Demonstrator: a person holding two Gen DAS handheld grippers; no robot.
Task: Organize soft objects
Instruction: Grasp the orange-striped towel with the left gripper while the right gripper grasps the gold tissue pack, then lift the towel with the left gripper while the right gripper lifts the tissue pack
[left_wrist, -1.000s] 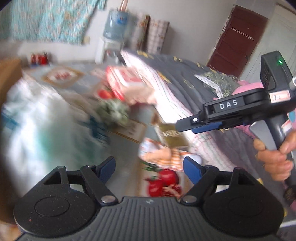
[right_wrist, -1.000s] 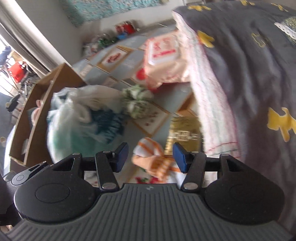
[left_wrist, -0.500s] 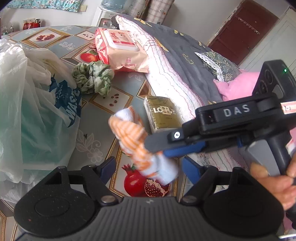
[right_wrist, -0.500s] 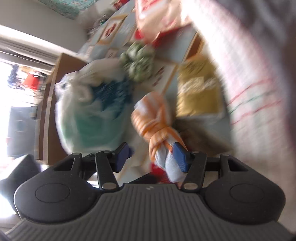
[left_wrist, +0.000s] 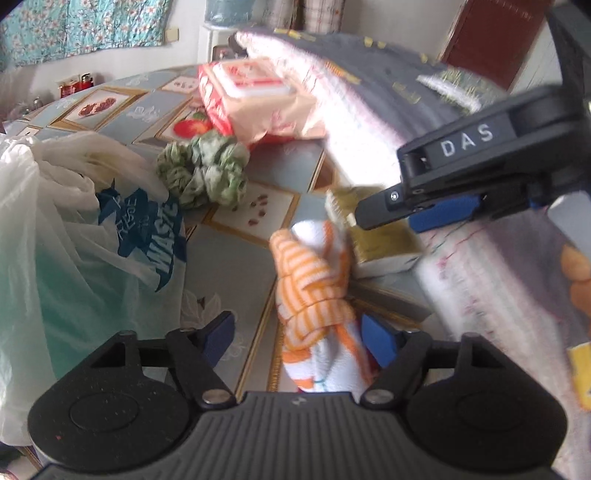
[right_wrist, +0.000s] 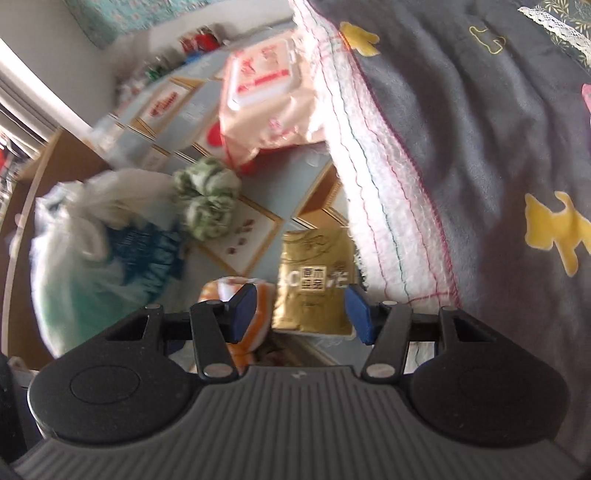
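An orange-and-white striped cloth (left_wrist: 314, 288), tied in a knot, lies on the patterned tablecloth (left_wrist: 229, 258). My left gripper (left_wrist: 297, 338) hovers over it with its jaws closing; the cloth sits between them, close to the right pad, while the left pad stands well clear. My right gripper (left_wrist: 424, 214) hangs above and to the right of the cloth. In its own view the right gripper (right_wrist: 300, 314) is open with nothing in it; the striped cloth (right_wrist: 258, 321) shows behind its left finger. A green scrunchie (left_wrist: 203, 177) lies farther back.
A gold packet (right_wrist: 314, 291) lies beside the cloth against a folded grey blanket (right_wrist: 480, 129). A wet-wipes pack (left_wrist: 255, 96) sits at the back. A full plastic bag (left_wrist: 74, 240) fills the left side. A cardboard box (right_wrist: 55, 166) stands beyond it.
The left gripper came down and closer, so the striped cloth now lies between its jaws, which have narrowed a little. The right gripper drew back up and to the right, off the cloth.
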